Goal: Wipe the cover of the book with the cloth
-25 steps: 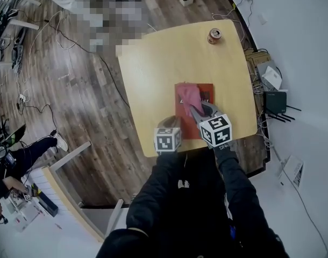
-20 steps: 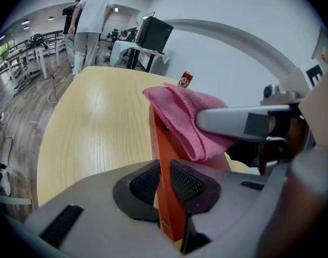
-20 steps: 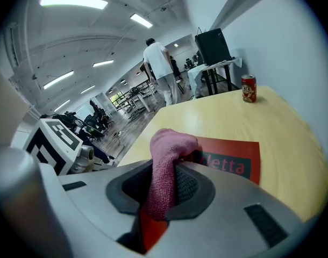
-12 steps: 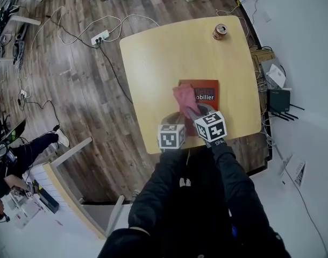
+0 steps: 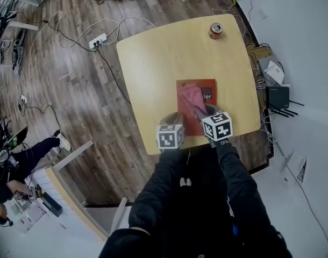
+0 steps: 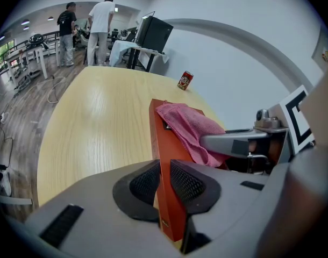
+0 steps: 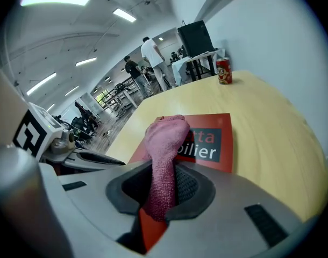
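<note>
A red book (image 5: pixel 208 88) lies flat on the light wooden table (image 5: pixel 169 52), near its front edge. My left gripper (image 6: pixel 163 190) is shut on the book (image 6: pixel 166 165), clamping its near left edge. A pink cloth (image 5: pixel 190 97) rests on the cover, and my right gripper (image 7: pixel 163 195) is shut on the cloth (image 7: pixel 163 149). The cloth (image 6: pixel 191 128) drapes over the left half of the cover; white lettering on the book (image 7: pixel 209 144) shows to its right. In the head view the left gripper (image 5: pixel 173 127) sits at the book's near left and the right gripper (image 5: pixel 202 113) over its near middle.
A red drink can (image 5: pixel 215 30) stands at the table's far right corner, also seen as the can (image 7: pixel 223 71). Cables and a power strip (image 5: pixel 99 38) lie on the wooden floor to the left. Boxes and a router (image 5: pixel 276 98) sit right of the table. People stand far off.
The right gripper has dragged the pink cloth rightward and nearer across the cover, from the book's left edge to its middle. The left gripper has kept its hold on the book.
</note>
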